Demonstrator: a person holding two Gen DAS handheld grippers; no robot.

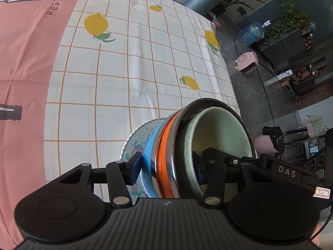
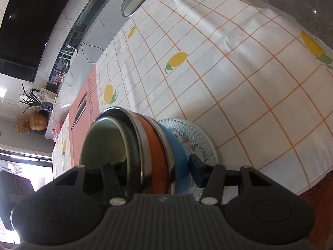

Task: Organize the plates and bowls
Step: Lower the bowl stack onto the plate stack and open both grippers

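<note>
Left wrist view: the left hand-held gripper (image 1: 167, 167) at lower centre clamps a nested stack by its rim, one pad (image 1: 136, 163) outside on the blue bowl (image 1: 150, 145), the other inside the green bowl (image 1: 220, 133). Between them sit an orange bowl (image 1: 163, 158) and a steel bowl (image 1: 208, 104). A patterned glass plate (image 1: 133, 143) lies beneath. Beyond stretches the lemon-print surface (image 1: 124, 73).

Right wrist view: the right hand-held gripper (image 2: 160, 171) grips the same stack (image 2: 145, 137) likewise, above the glass plate (image 2: 197, 133). A lone bowl (image 2: 133, 2) sits at upper centre.
</note>
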